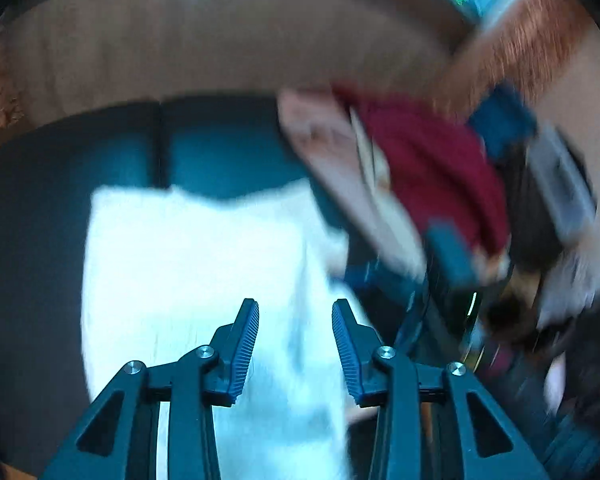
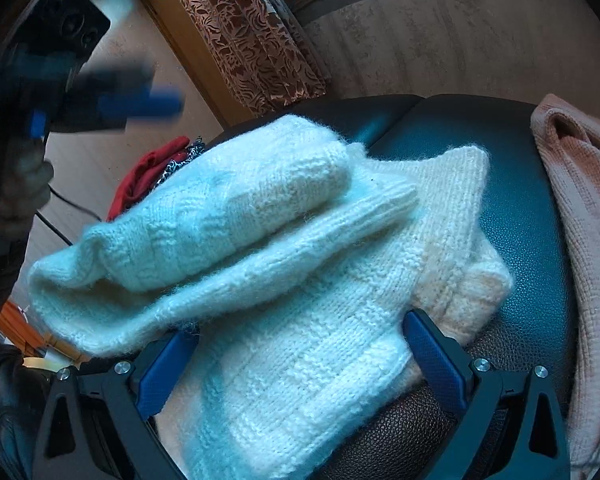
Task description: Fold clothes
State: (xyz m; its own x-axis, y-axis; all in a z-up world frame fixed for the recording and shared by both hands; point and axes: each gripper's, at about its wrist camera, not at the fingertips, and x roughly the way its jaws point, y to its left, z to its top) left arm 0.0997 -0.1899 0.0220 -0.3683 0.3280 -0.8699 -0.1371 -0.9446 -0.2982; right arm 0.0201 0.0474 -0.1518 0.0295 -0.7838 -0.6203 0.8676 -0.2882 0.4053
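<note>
While the white sweater (image 2: 284, 264) lies partly folded on a dark teal leather seat (image 2: 516, 184), the right gripper (image 2: 300, 360) sits low at its near edge, fingers wide apart with knit between them but not pinched. A pink knit (image 2: 580, 216) drapes along the seat's right side. Beyond the seat stand a beige wall (image 2: 460, 32) and a brown patterned curtain (image 2: 252, 32); a red cloth (image 2: 148, 176) lies past the far edge. The left gripper (image 1: 295, 352), its view blurred, hovers above the sweater (image 1: 204, 264), fingers apart and holding nothing. A hand (image 2: 24, 192) grips its handle.
</note>
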